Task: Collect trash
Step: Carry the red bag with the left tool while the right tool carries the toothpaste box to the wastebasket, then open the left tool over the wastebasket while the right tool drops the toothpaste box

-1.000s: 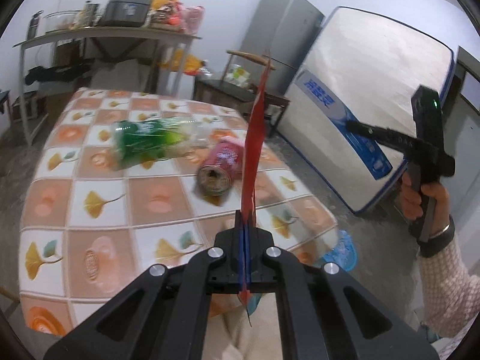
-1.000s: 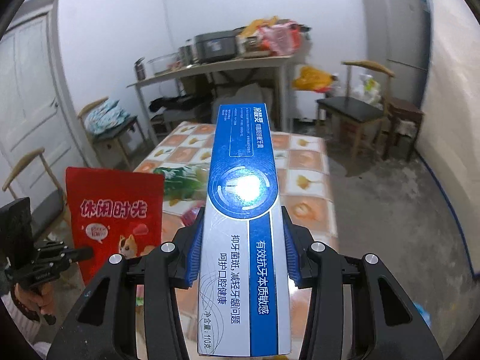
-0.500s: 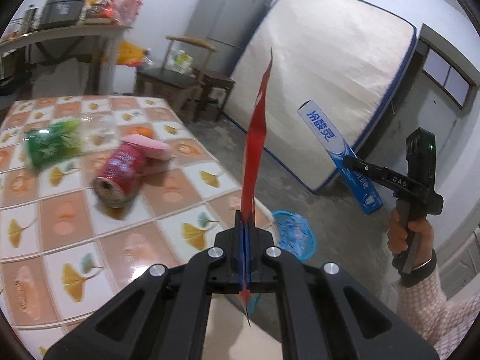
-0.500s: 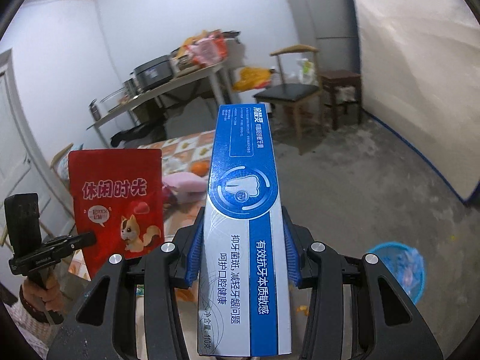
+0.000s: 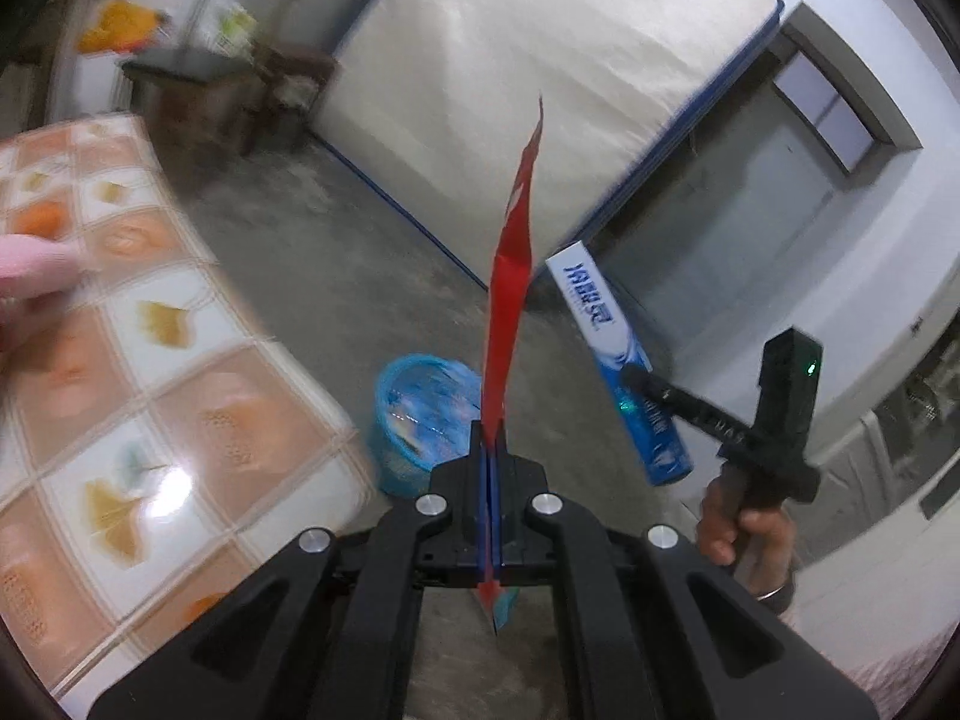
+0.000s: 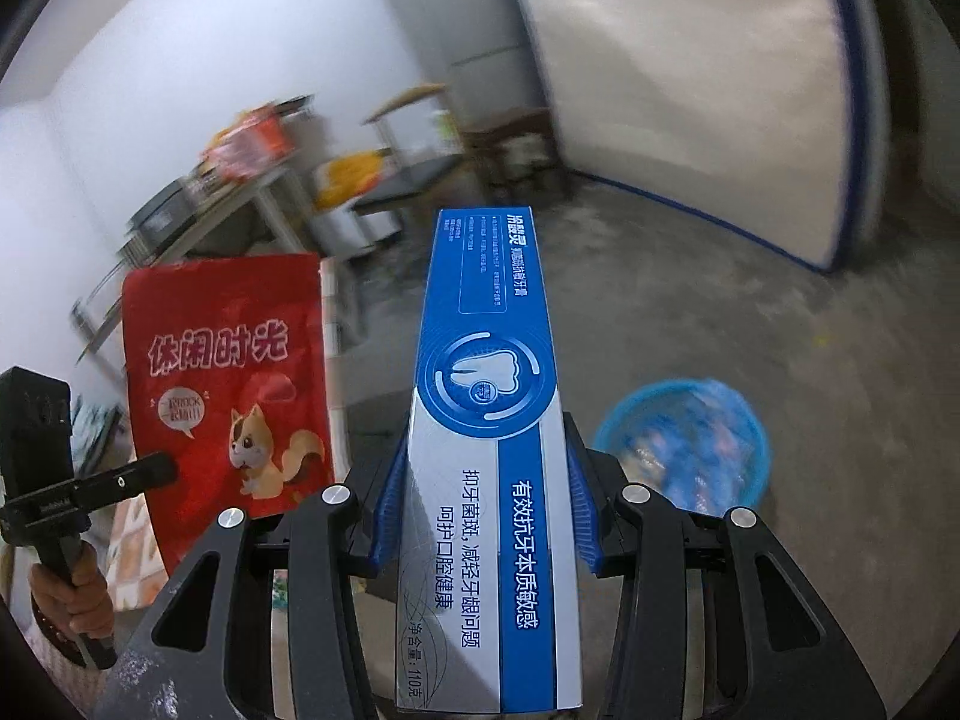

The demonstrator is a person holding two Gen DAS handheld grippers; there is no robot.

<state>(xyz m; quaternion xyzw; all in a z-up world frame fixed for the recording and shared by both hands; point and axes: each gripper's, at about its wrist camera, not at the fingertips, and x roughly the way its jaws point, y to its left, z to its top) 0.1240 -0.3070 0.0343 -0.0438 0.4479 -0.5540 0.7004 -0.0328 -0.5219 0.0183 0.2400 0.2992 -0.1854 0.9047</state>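
Observation:
My left gripper (image 5: 491, 468) is shut on a flat red snack bag (image 5: 511, 294), seen edge-on here and face-on in the right wrist view (image 6: 225, 384). My right gripper (image 6: 483, 510) is shut on a blue and white toothpaste box (image 6: 486, 456), which also shows in the left wrist view (image 5: 618, 360). A blue bin lined with a blue bag (image 5: 420, 414) stands on the floor beside the table corner, just beyond the left gripper; in the right wrist view the bin (image 6: 684, 444) lies ahead and to the right of the box.
The table with a leaf-patterned cloth (image 5: 150, 372) fills the left side, with a pink item (image 5: 30, 264) at its far edge. A mattress (image 5: 528, 78) leans on the wall. Chairs (image 5: 210, 60) and a cluttered shelf (image 6: 240, 180) stand further back. Bare concrete floor (image 6: 750, 312) surrounds the bin.
Both grippers have swung right, away from the table top, toward the bin. The bottle and can have left the view. The bin now shows closer in both views. Both grips are unchanged.

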